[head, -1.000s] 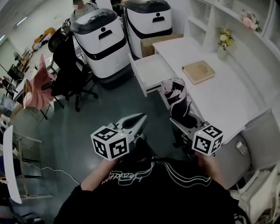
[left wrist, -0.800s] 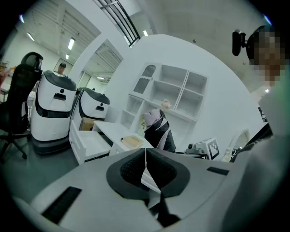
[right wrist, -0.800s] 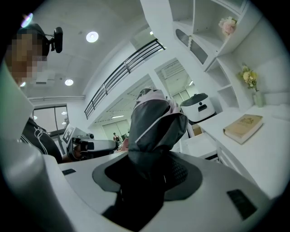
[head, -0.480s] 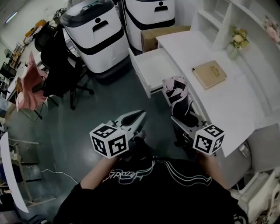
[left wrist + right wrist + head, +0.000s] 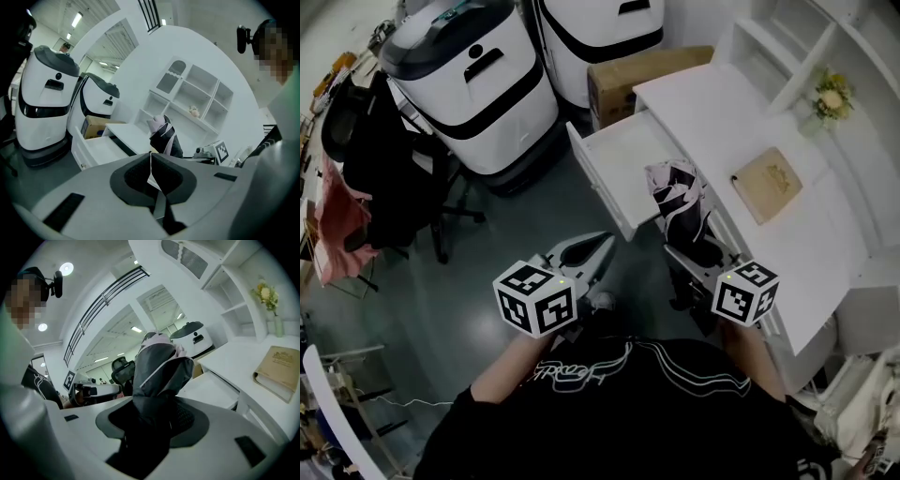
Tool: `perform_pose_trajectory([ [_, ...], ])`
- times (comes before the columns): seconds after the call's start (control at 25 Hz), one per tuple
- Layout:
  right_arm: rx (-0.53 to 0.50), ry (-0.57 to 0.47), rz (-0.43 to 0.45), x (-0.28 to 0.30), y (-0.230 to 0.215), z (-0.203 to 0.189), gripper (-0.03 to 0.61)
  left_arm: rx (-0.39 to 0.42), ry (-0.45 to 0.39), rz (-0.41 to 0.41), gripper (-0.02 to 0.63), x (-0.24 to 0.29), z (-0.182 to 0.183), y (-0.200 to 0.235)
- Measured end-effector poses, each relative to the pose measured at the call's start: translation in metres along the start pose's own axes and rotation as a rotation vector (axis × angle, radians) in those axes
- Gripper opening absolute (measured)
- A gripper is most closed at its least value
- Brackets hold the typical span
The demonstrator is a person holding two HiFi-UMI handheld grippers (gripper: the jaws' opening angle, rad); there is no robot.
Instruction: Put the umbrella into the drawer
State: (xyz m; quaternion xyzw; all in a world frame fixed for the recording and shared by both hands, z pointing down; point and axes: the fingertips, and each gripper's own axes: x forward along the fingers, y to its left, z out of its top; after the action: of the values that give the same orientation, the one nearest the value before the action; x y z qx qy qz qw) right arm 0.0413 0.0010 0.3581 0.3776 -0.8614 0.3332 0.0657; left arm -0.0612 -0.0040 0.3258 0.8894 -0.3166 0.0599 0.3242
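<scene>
A folded black and pink umbrella (image 5: 678, 200) stands upright in my right gripper (image 5: 701, 251), which is shut on its lower end. In the right gripper view the umbrella (image 5: 160, 365) rises out of the gripper (image 5: 149, 414) and hides the pads. The white drawer (image 5: 619, 161) is pulled open from the desk just ahead of and left of the umbrella; its inside looks bare. My left gripper (image 5: 586, 255) hovers over the floor near the drawer's front corner, its jaws together with nothing in them (image 5: 151, 161). The left gripper view shows the drawer (image 5: 99, 148) and the umbrella (image 5: 165, 138) ahead.
The white desk (image 5: 717, 112) carries a tan book (image 5: 772, 184) and a vase of flowers (image 5: 830, 97). A cardboard box (image 5: 642, 80) sits behind the drawer. Two white-and-black machines (image 5: 469, 84) and a black office chair (image 5: 380, 155) stand at the left.
Both grippers have travelled forward with the person; the drawer and desk now lie closer, right ahead of the umbrella. The grip on the umbrella is unchanged, and the left jaws stay together.
</scene>
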Motion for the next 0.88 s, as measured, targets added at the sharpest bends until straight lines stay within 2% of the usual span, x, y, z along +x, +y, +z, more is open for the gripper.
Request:
perform_pose_trajectory([
  [0.16, 0.011, 0.006, -0.062, 0.040, -0.022, 0.030, 0.222, 0.002, 0.017, -0.036, 0.025, 0.016, 0.025, 0.050],
  [0.4, -0.058, 0.039, -0.162, 0.080, -0.058, 0.053, 0.222, -0.022, 0.048, -0.065, 0.025, 0.049, 0.043, 0.100],
  [0.64, -0.064, 0.073, -0.141, 0.121, -0.098, 0.070, 0.221, -0.051, 0.076, -0.034, 0.025, 0.088, 0.057, 0.133],
  [0.88, -0.083, 0.128, -0.121, 0.167, -0.140, 0.090, 0.222, -0.056, 0.089, 0.004, 0.025, 0.121, 0.089, 0.159],
])
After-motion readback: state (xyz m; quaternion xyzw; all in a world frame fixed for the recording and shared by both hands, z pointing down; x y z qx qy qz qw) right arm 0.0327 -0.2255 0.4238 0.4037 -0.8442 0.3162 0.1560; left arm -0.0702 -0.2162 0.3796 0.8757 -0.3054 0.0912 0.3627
